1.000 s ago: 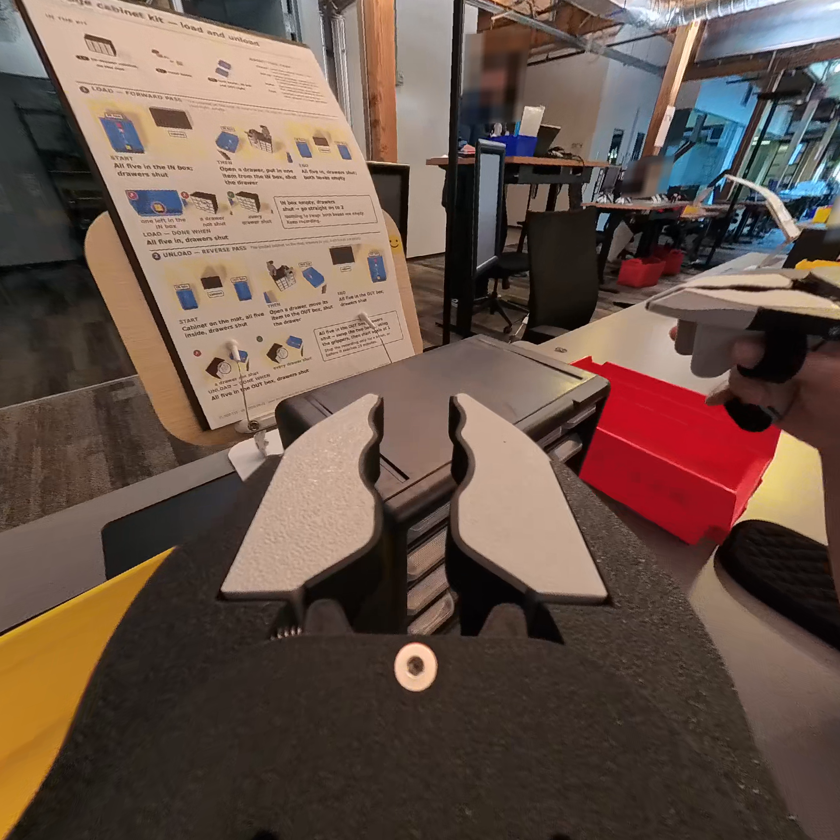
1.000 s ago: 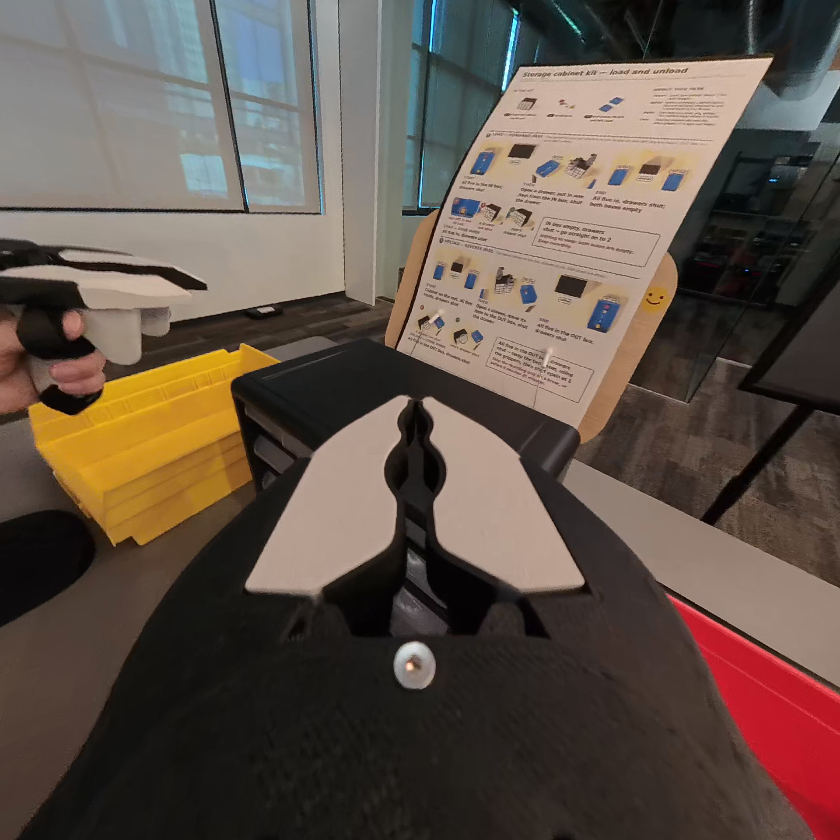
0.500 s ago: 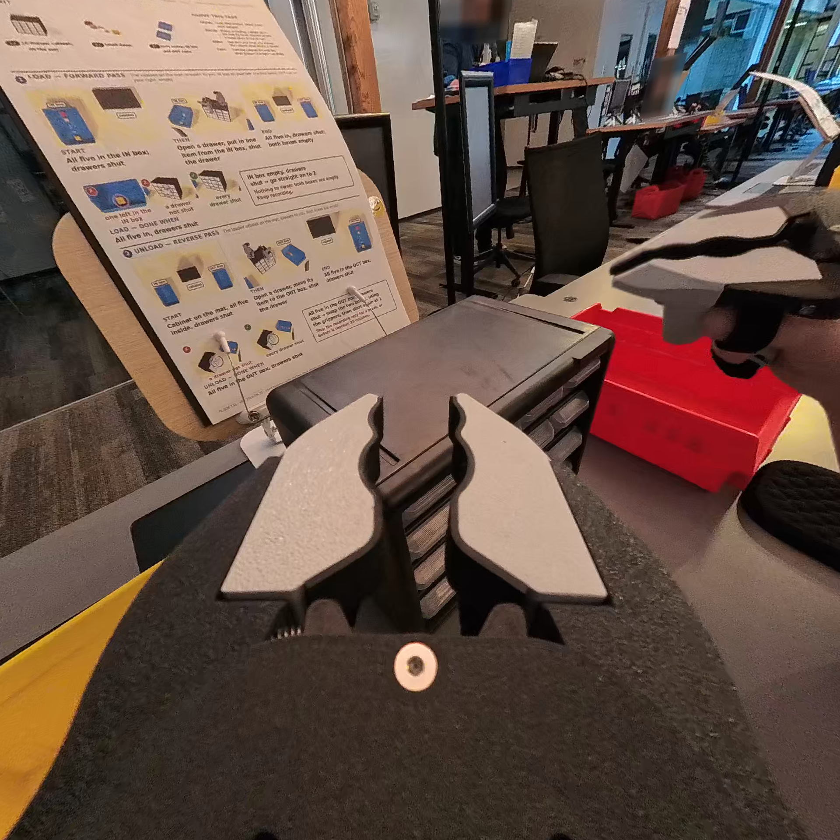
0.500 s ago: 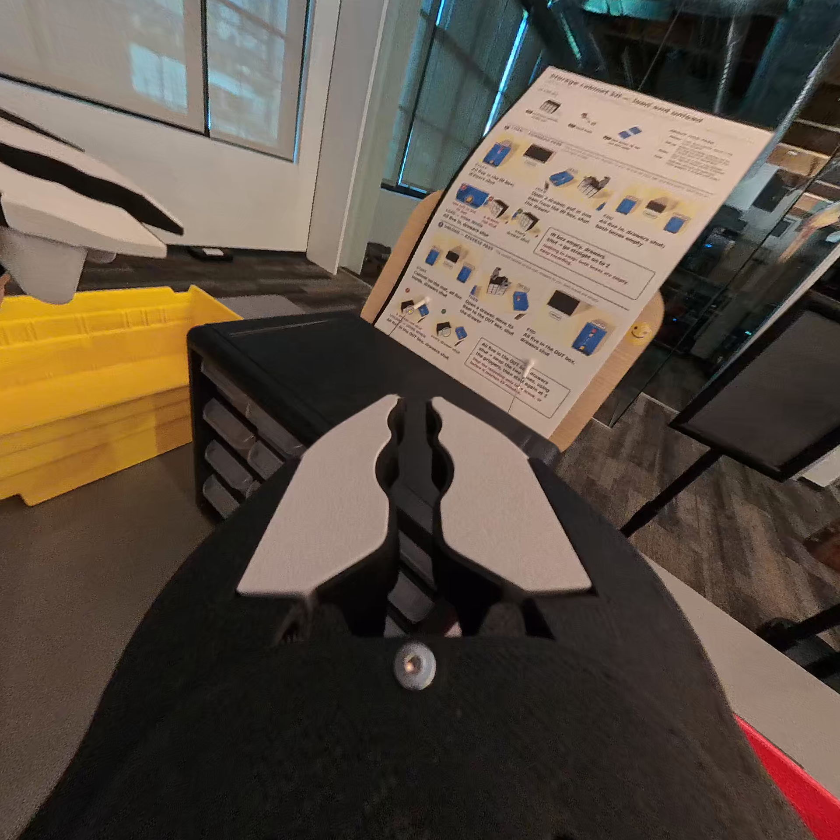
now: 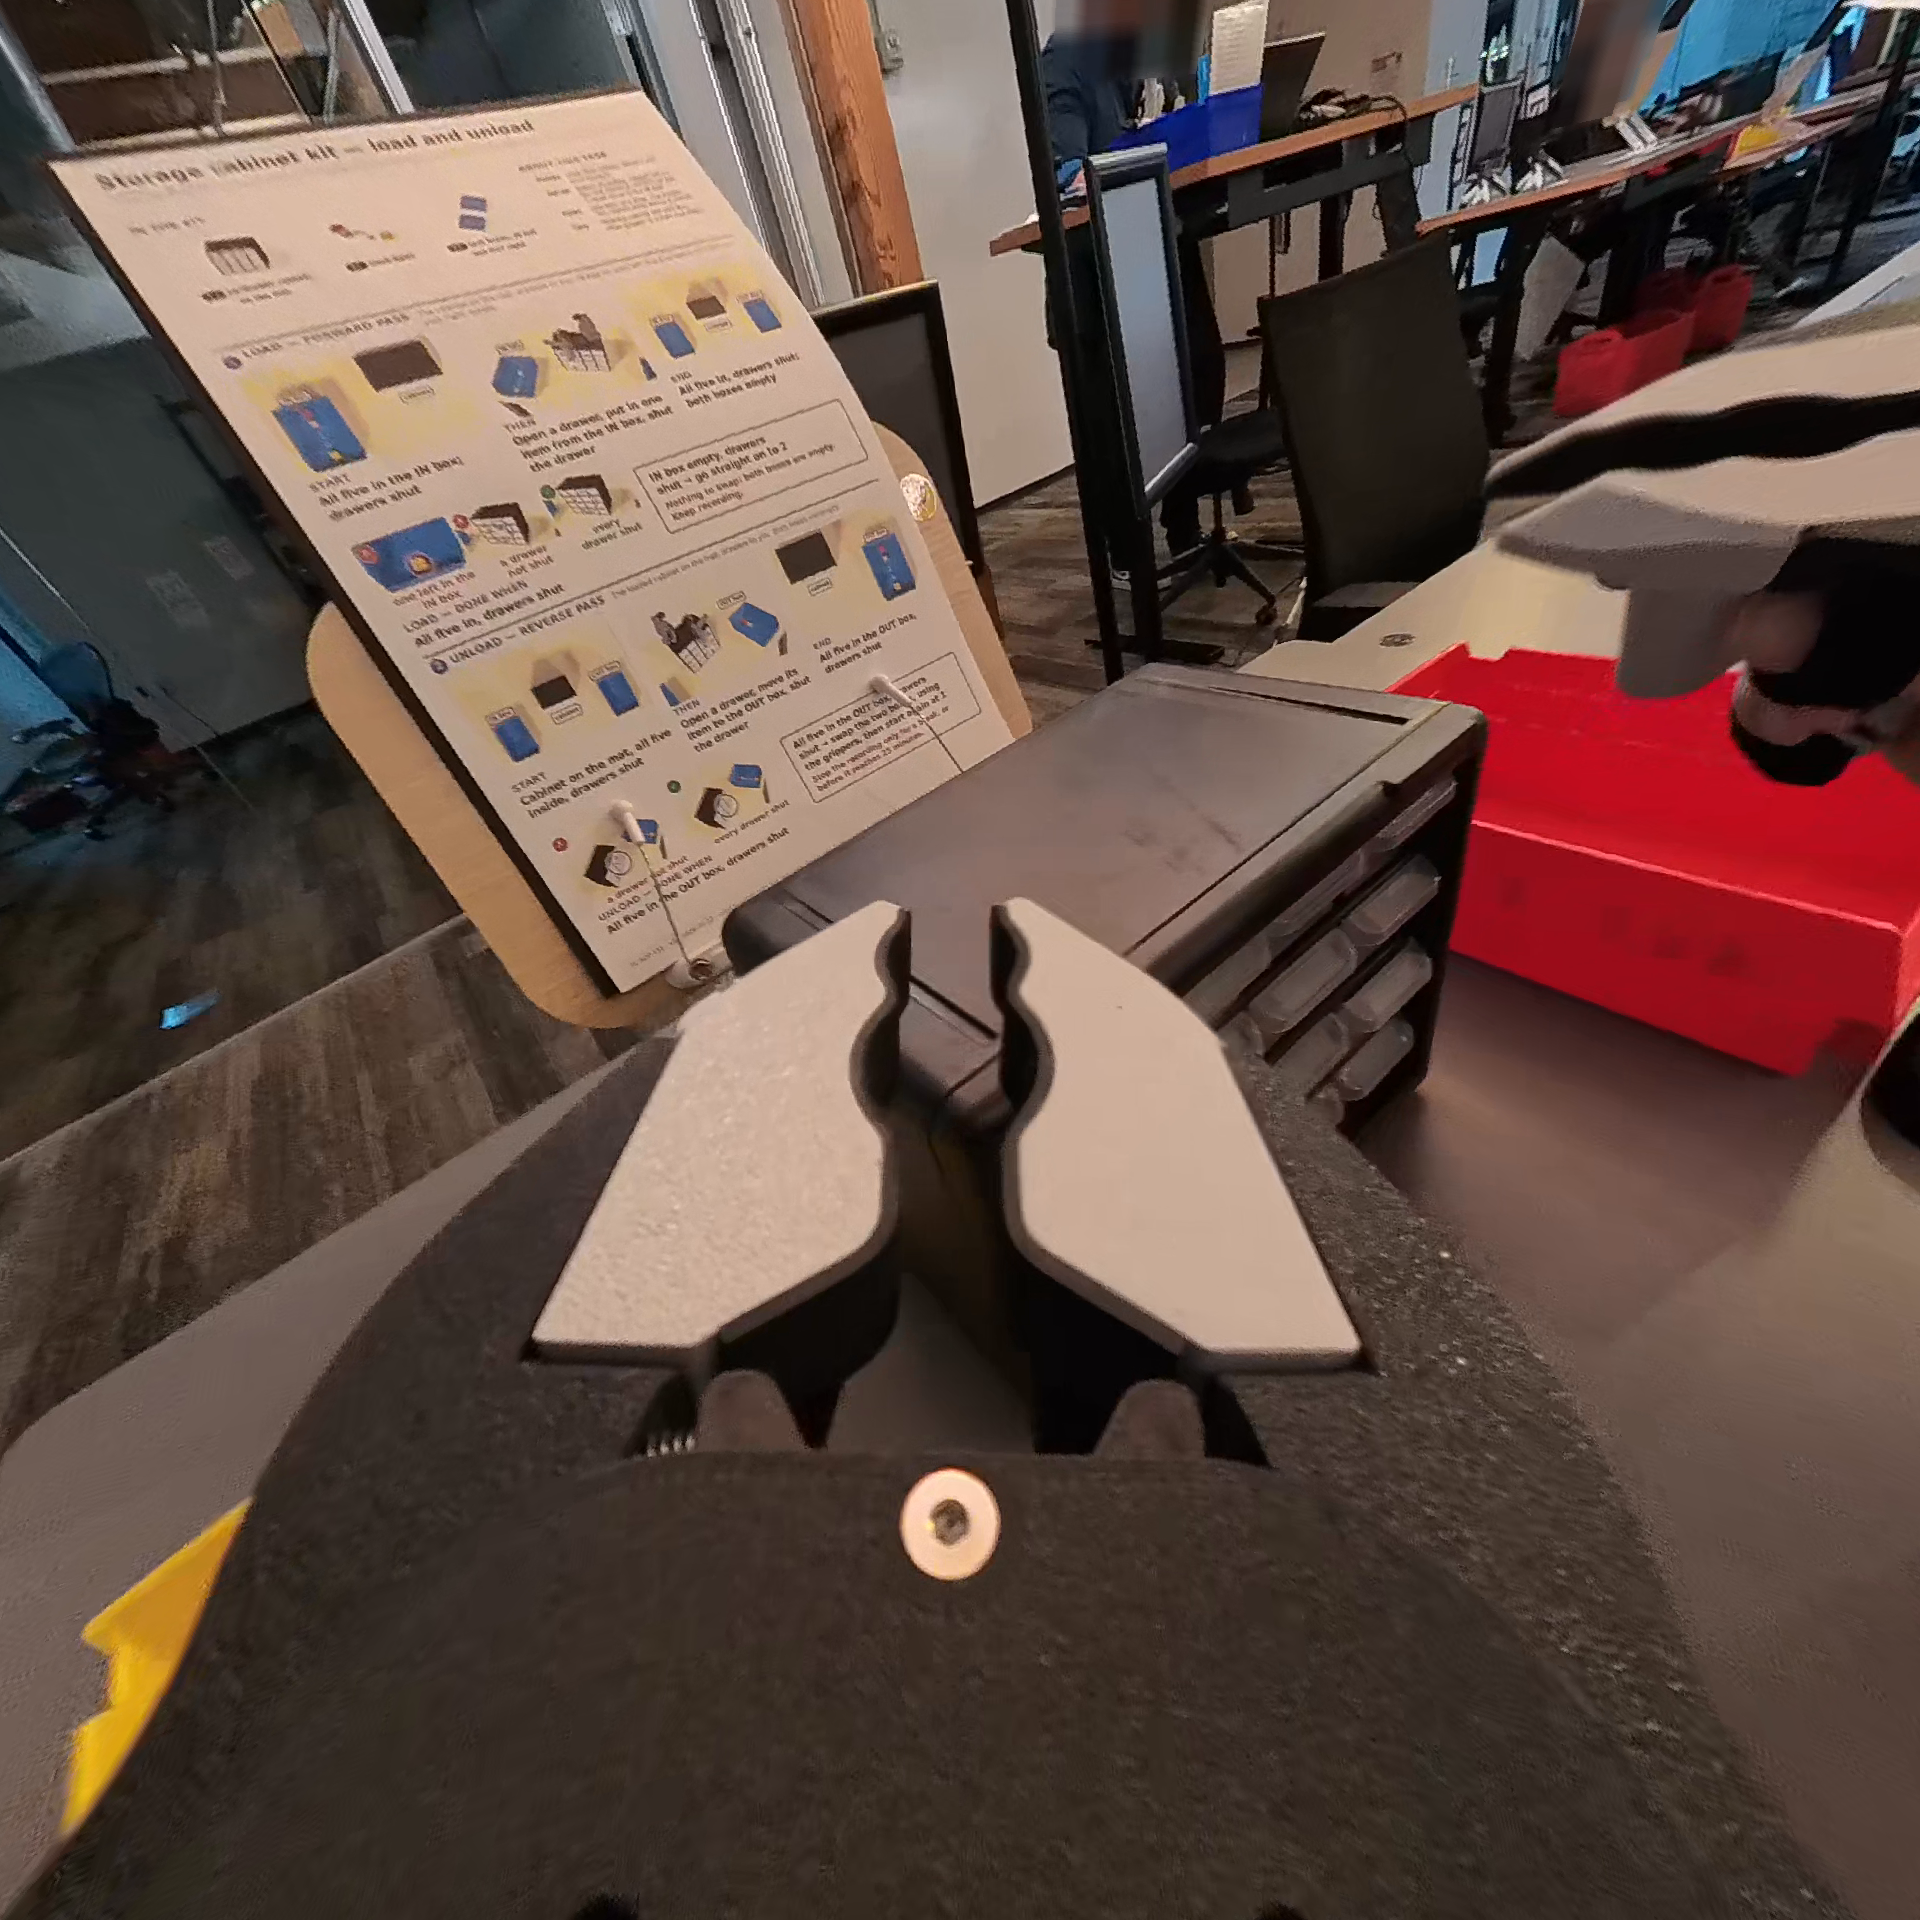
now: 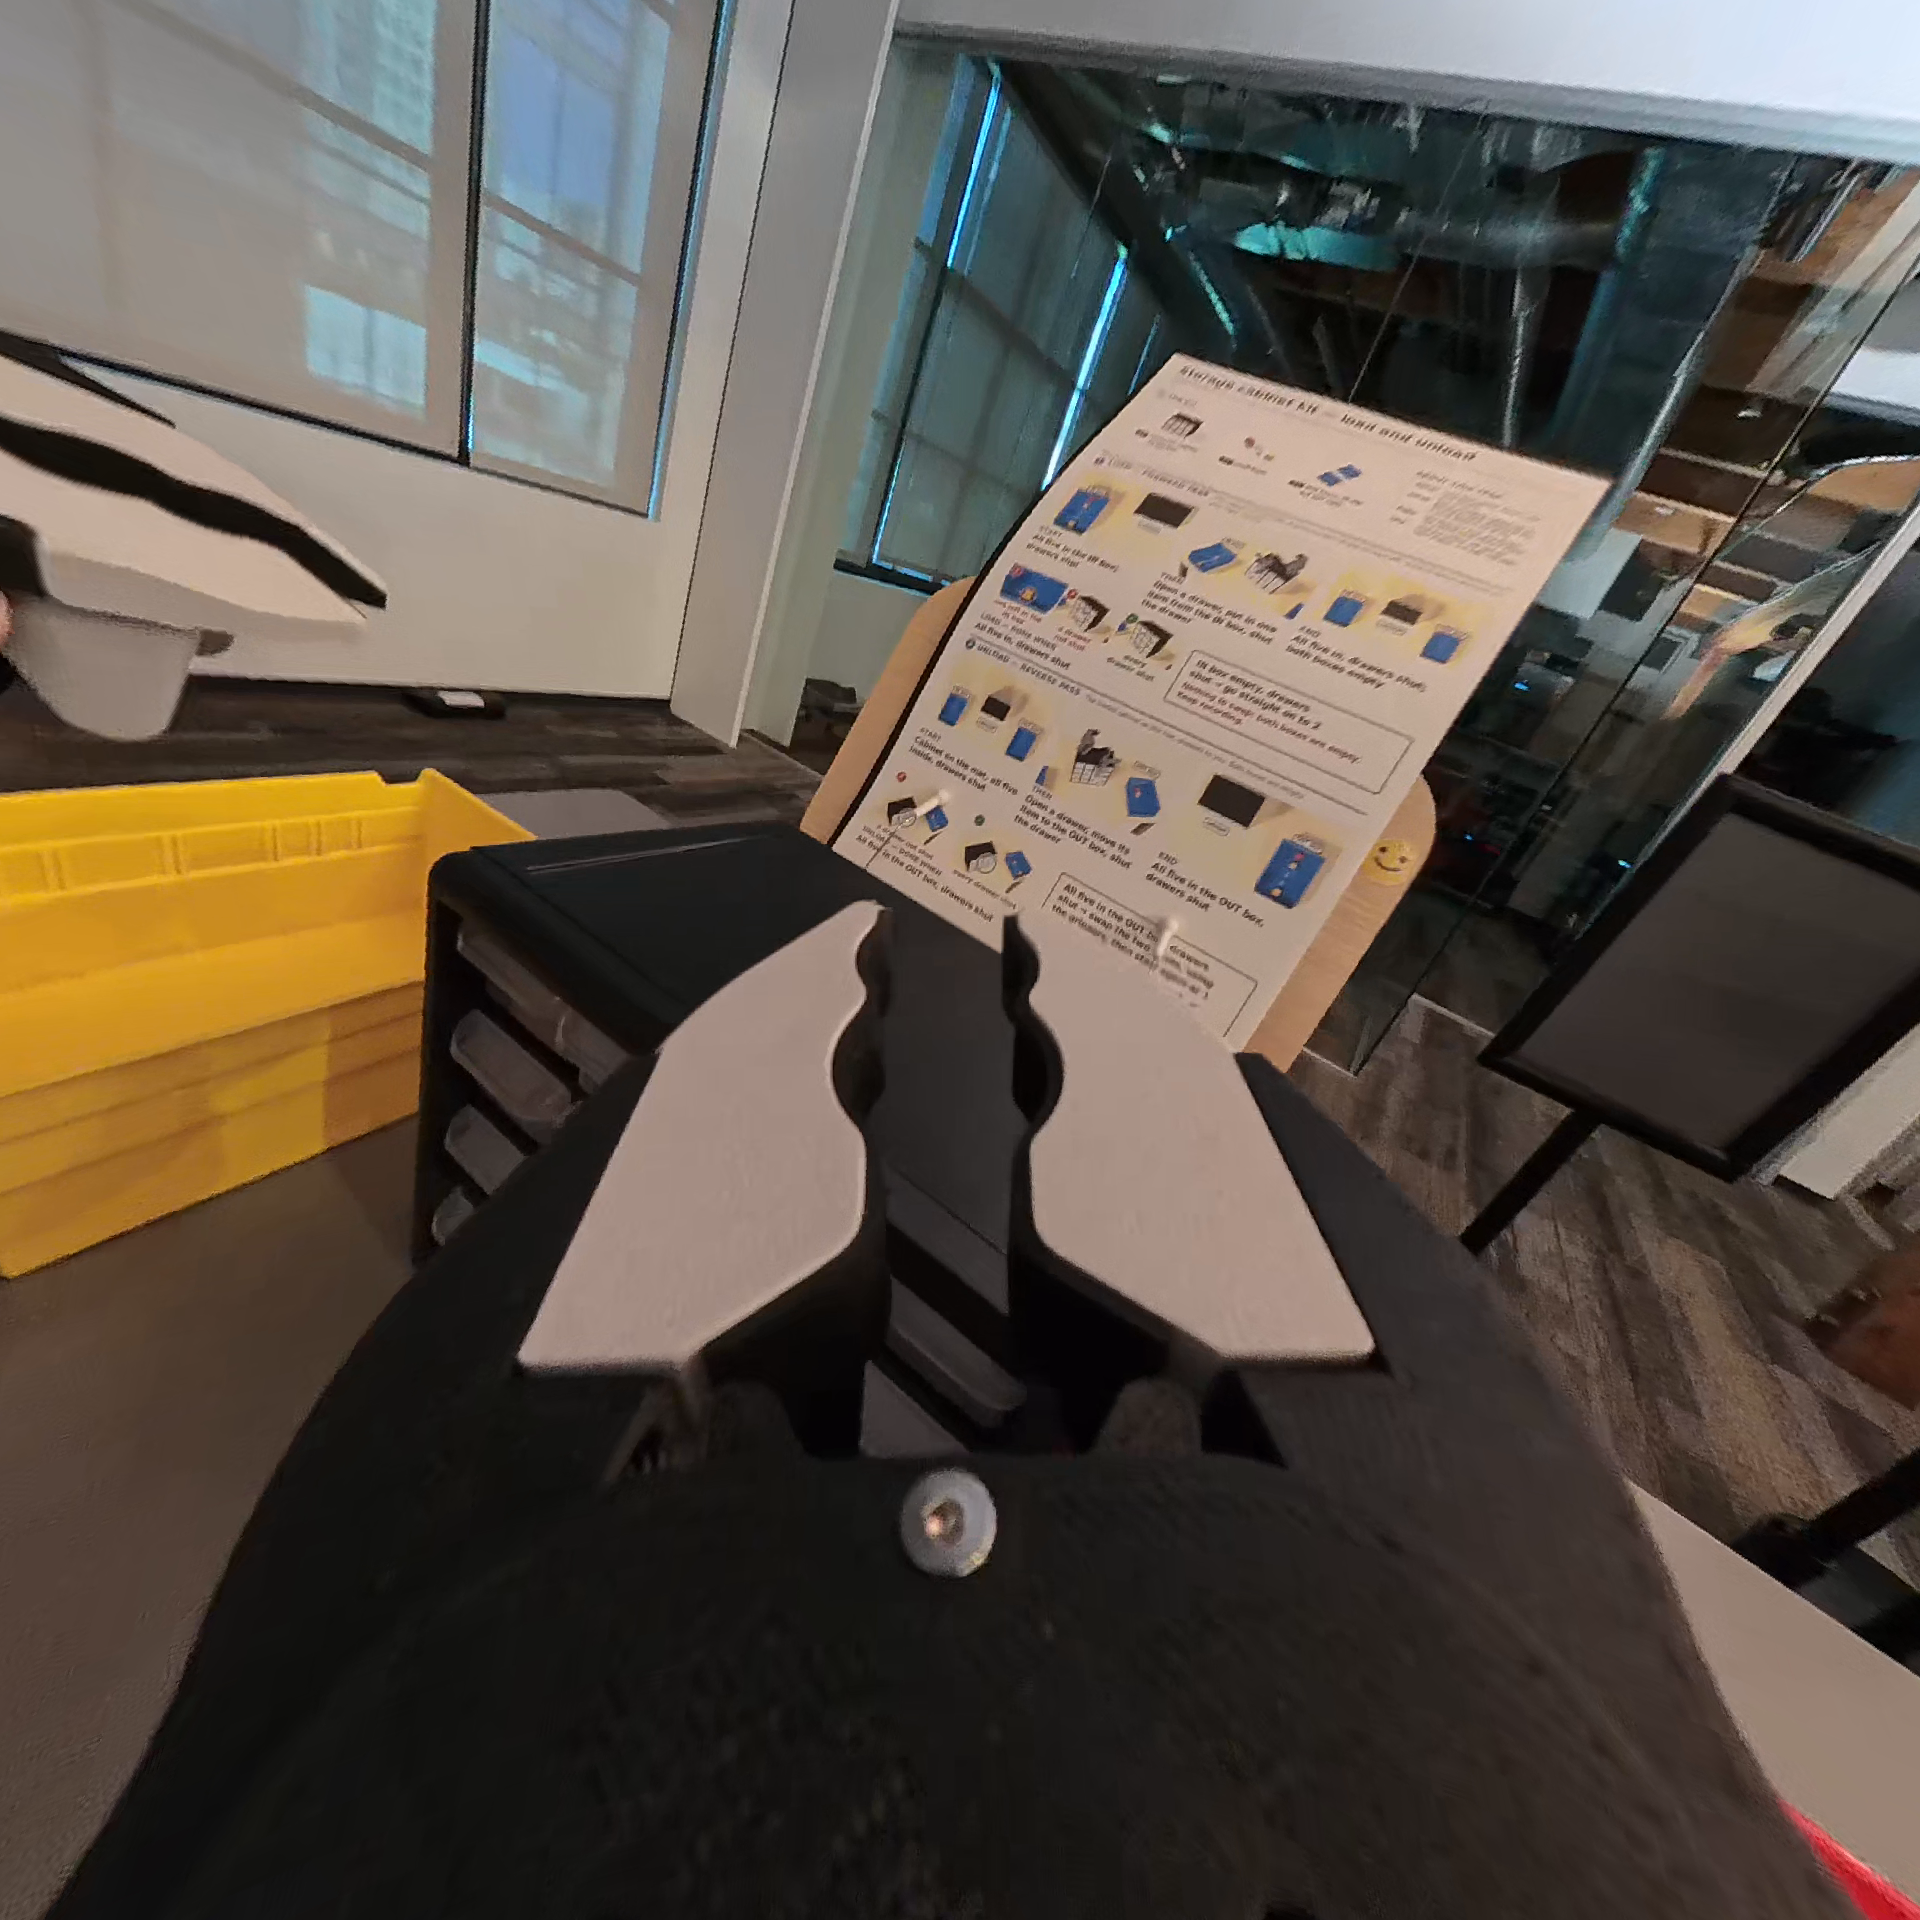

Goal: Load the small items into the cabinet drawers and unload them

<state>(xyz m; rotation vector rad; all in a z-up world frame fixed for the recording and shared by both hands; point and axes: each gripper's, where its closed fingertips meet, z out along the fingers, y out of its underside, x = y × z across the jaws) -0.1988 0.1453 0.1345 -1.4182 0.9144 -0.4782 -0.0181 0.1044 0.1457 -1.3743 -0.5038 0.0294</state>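
Drawers (image 5: 1351, 956) of clear plastic filled the front of a small black storage cabinet (image 5: 1122, 831) that stood on the grey table (image 5: 1662, 1299), all of them pushed in as far as could be seen. The left wrist view caught the cabinet from its left corner, with a red bin (image 5: 1683, 862) just beyond its far side; the right wrist view caught it from the opposite corner, where a yellow bin (image 6: 208, 997) sat near its other side. In the left view only a yellow corner (image 5: 135, 1683) showed at the lower edge, and in the right view only a sliver of red (image 6: 1860, 1870).

An instruction board (image 5: 540, 540) leaned on a wooden stand behind the cabinet in both views.

The left gripper (image 5: 948, 920) was held above the cabinet's near corner with its grey fingers (image 5: 748, 1143) parted and nothing between them. The right gripper (image 6: 940, 925) was likewise released, its fingers (image 6: 727, 1164) apart over the cabinet's top edge, holding nothing. Each view also showed the other gripper off to one side, blurred, with part of a hand (image 5: 1829, 665) on its grip.

No small items could be made out; the drawer contents were too indistinct to tell.
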